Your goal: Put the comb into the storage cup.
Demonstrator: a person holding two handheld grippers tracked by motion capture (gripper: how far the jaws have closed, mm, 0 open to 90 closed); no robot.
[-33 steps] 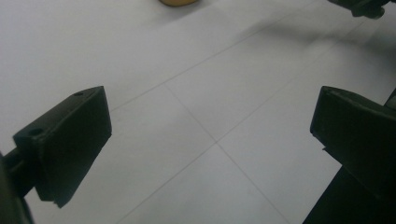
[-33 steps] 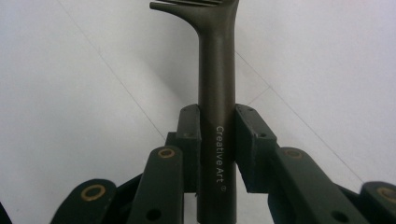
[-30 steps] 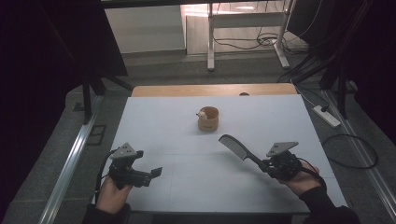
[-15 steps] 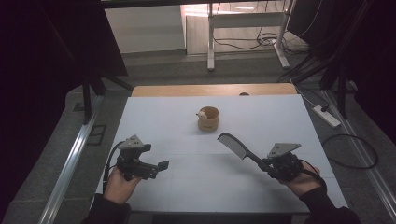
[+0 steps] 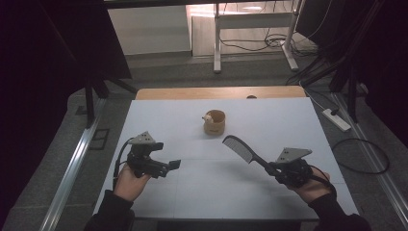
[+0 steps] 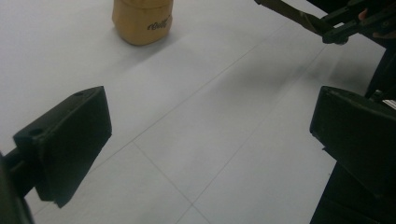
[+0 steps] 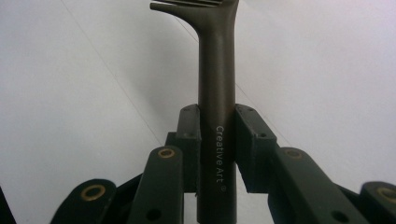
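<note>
A dark comb (image 5: 240, 147) juts up and to the left from my right gripper (image 5: 270, 167), which is shut on its handle (image 7: 216, 140) low at the table's right. The comb's teeth (image 7: 187, 3) point away from the gripper. A small tan cup (image 5: 214, 122) stands upright mid-table, beyond both grippers; its lower part (image 6: 142, 21) sits at the top of the left gripper view. My left gripper (image 5: 173, 165) hovers over the table's left front, jaws wide apart with nothing between them (image 6: 210, 140). The comb handle and right gripper (image 6: 336, 23) show far off in that view.
The white table (image 5: 288, 120) has a wooden strip along its far edge. A metal rail (image 5: 72, 168) runs down the floor on the left. A power strip (image 5: 335, 119) and cables lie on the floor to the right. Desk legs stand beyond the table.
My left gripper has moved rightward and slightly up over the table. The right gripper and comb have stayed put.
</note>
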